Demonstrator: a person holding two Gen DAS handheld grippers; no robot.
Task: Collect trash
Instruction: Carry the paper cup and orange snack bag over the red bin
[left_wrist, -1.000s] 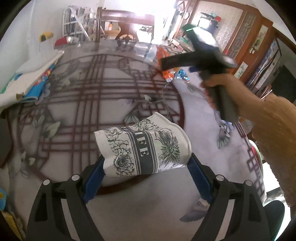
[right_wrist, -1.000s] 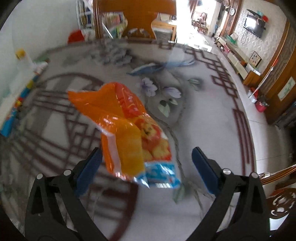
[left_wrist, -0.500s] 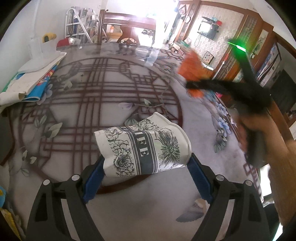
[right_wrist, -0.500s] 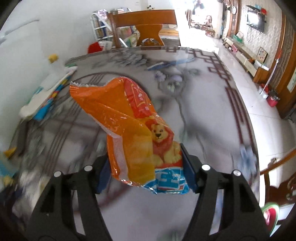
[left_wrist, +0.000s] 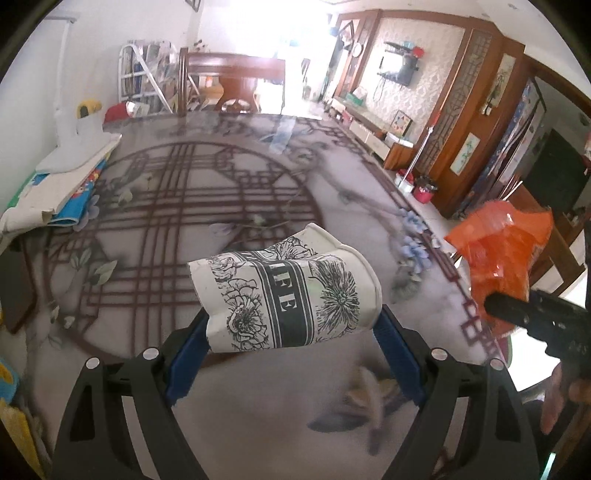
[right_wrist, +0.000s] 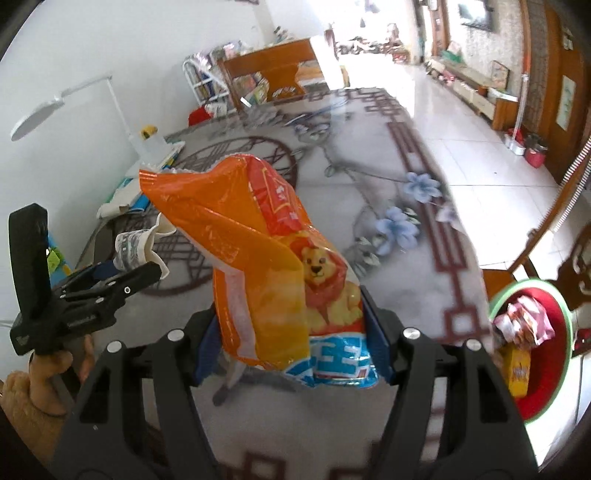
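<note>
A crushed white paper cup with black flower print lies sideways between the blue pads of my left gripper, which is shut on it above the patterned table. My right gripper is shut on an orange snack bag with a lion picture, held upright over the table's right side. In the left wrist view the orange snack bag and the right gripper show at the right edge. In the right wrist view the left gripper with the paper cup is at the left.
A red bin with a green rim stands low at the right past the table edge, holding wrappers and a yellow box. Papers and a colourful book lie at the table's left edge. A white lamp and a wooden chair stand behind.
My right gripper closed on the orange bag, lifted it off the table and carried it toward the near right edge. The left gripper rose slightly, still gripping the cup.
</note>
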